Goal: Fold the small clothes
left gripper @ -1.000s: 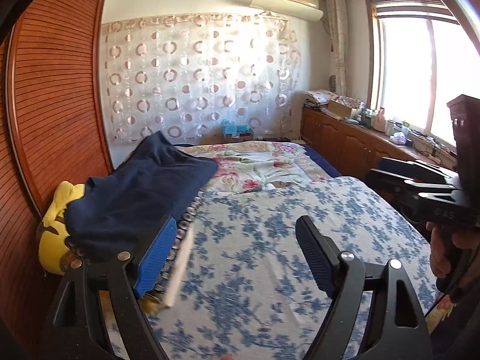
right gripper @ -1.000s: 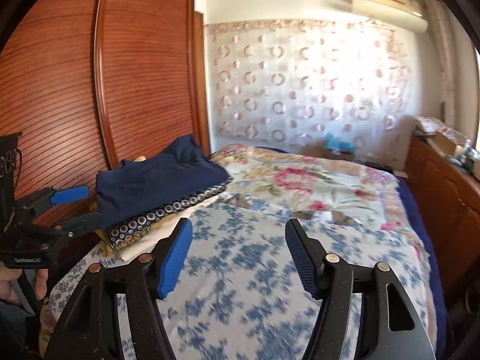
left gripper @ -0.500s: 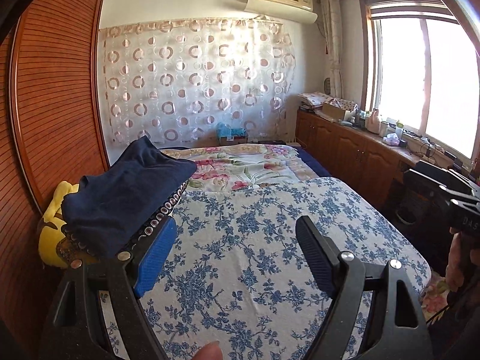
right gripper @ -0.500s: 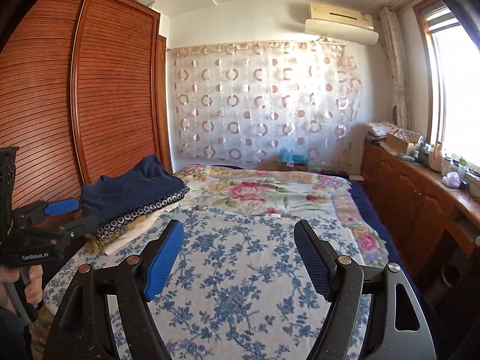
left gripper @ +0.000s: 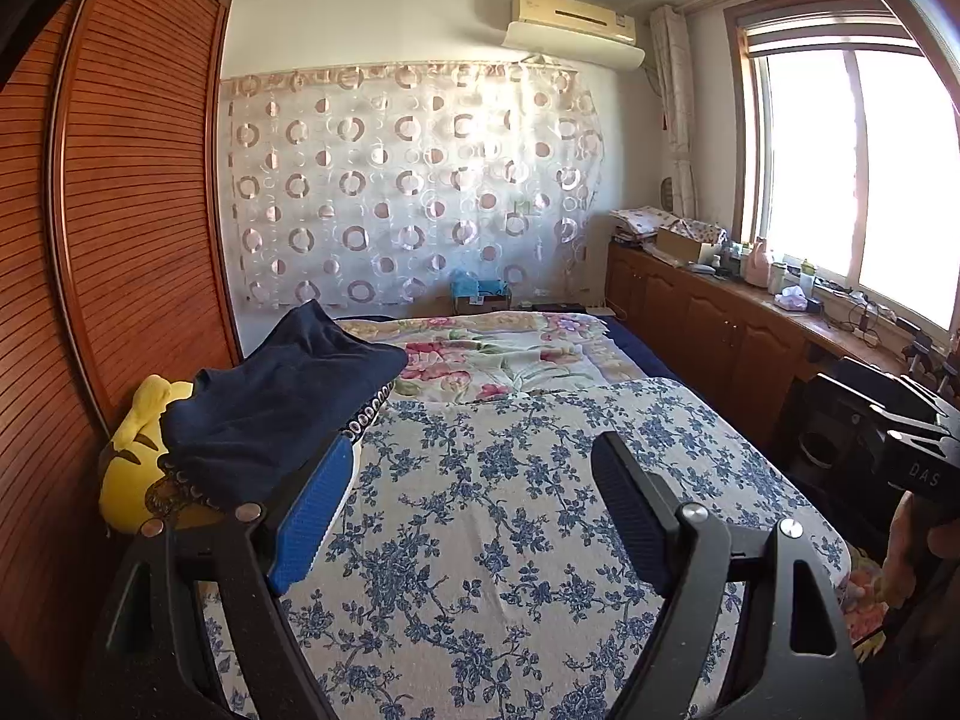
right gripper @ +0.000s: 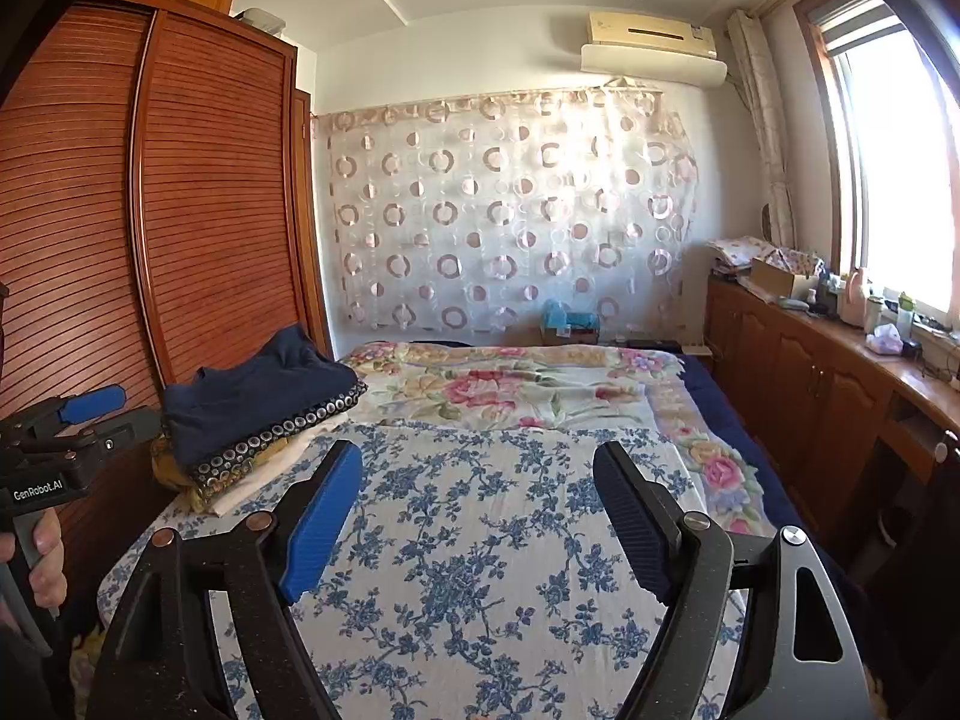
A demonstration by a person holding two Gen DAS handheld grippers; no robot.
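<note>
With both sets of jaws spread and empty, the right opening, the navy garment [left gripper: 282,408] tops the folded pile at ten o'clock on the bed [left gripper: 510,510]; soft, light and limp, it is probably best pinched at a corner.

You are standing in a home bedroom: a bed under a blue-flowered white cotton sheet [left gripper: 480,540], a tall slatted red-brown wooden wardrobe [right gripper: 198,210], a sheer circle-patterned curtain [left gripper: 408,192], a cream wall-mounted air conditioner [right gripper: 654,48] and a cluttered low wooden cabinet [left gripper: 720,330] below the window.
</note>
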